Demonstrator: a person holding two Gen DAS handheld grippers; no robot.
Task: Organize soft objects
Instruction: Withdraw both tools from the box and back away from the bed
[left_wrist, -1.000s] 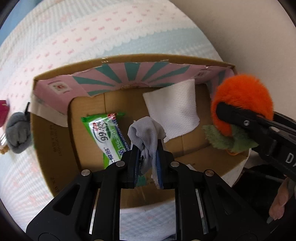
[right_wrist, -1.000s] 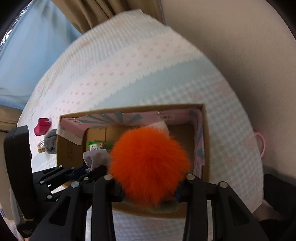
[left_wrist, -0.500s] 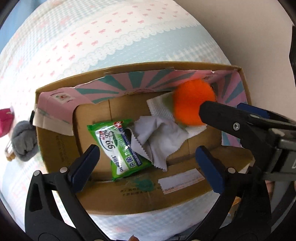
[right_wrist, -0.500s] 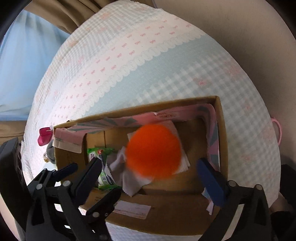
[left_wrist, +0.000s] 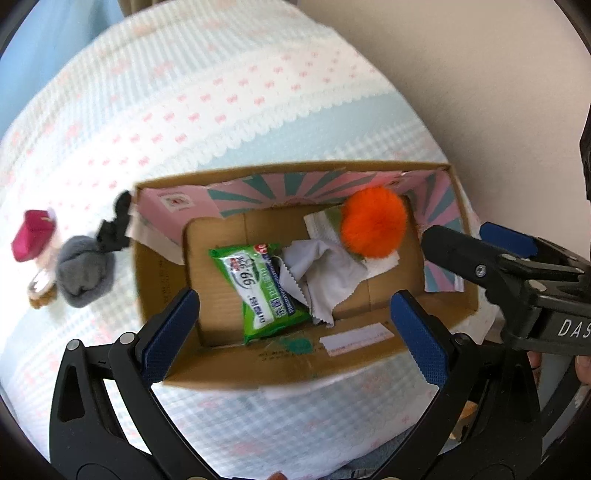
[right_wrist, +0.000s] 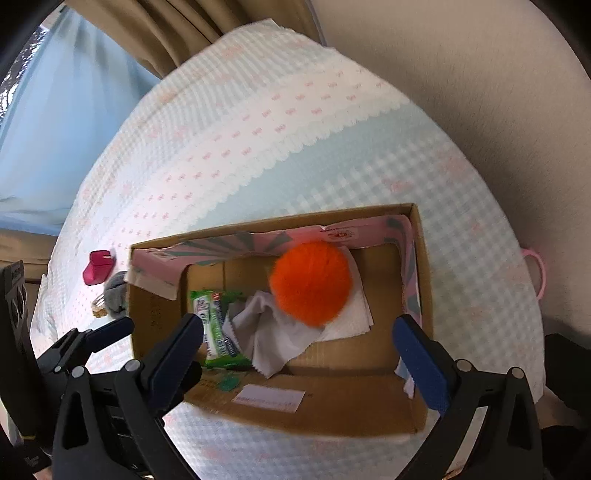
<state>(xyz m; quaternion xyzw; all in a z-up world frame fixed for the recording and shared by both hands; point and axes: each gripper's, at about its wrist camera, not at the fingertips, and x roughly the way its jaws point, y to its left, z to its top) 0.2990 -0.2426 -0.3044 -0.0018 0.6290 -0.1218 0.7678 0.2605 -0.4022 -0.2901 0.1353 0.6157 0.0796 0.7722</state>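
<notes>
Orange pompom and grey cloth, clamped a second ago, are now lying in the cardboard box. Left gripper and right gripper are hanging wide open; a grey plush is waiting at nine o'clock.

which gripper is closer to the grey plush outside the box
Left. The left gripper hangs over the box end beside the grey plush; the right gripper sits farther toward the opposite end.

soft, even daylight; brightest at the blue window upper left in the right wrist view. shadows faint. strong fisheye bending, black vignette at corners. motion blur smears the cardboard box rim and bedspread.
</notes>
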